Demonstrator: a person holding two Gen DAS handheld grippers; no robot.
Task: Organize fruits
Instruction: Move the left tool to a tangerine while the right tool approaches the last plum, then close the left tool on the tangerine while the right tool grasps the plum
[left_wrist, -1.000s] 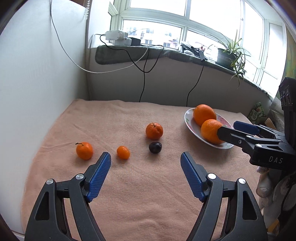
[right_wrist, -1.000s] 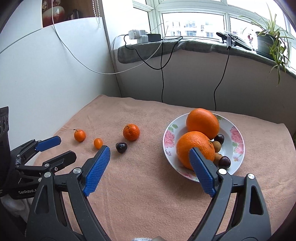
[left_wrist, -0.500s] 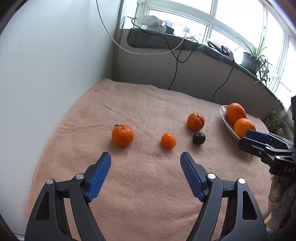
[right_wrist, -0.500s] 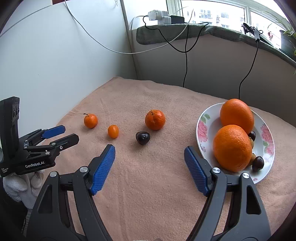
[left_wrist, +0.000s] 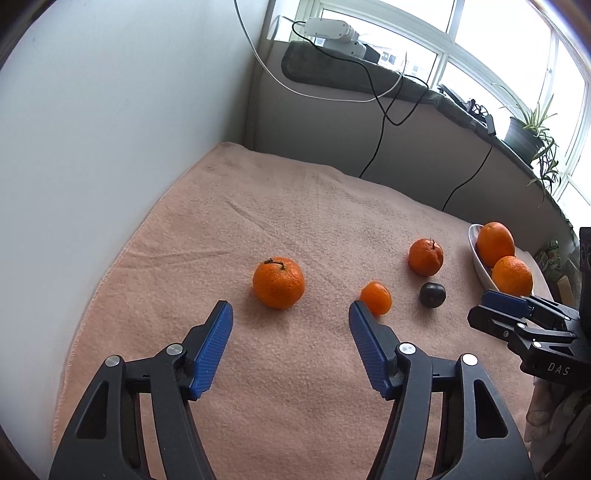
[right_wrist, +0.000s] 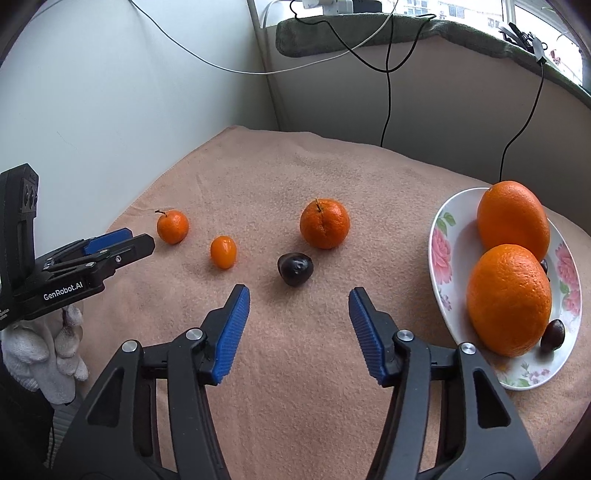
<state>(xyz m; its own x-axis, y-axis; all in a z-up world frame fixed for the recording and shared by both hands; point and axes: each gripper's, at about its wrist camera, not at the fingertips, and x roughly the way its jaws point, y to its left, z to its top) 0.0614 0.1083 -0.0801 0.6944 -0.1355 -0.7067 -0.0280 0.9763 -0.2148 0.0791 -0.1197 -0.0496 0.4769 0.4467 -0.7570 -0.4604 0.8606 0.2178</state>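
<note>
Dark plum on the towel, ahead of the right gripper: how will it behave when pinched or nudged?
The dark plum looks round and glossy, so probably slippery and apt to roll, though the nappy towel should damp that. Small, likely light; probably bruises under a hard squeeze.

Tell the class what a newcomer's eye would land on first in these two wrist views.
Probably the two big oranges piled on the flowered plate at the right edge of the peach towel. Next, four loose fruits in a row on the towel: a stemmed mandarin, a tiny orange fruit, a dark plum and another mandarin. Both hand-held grippers, left and right, are closing with nothing between their blue pads.
</note>
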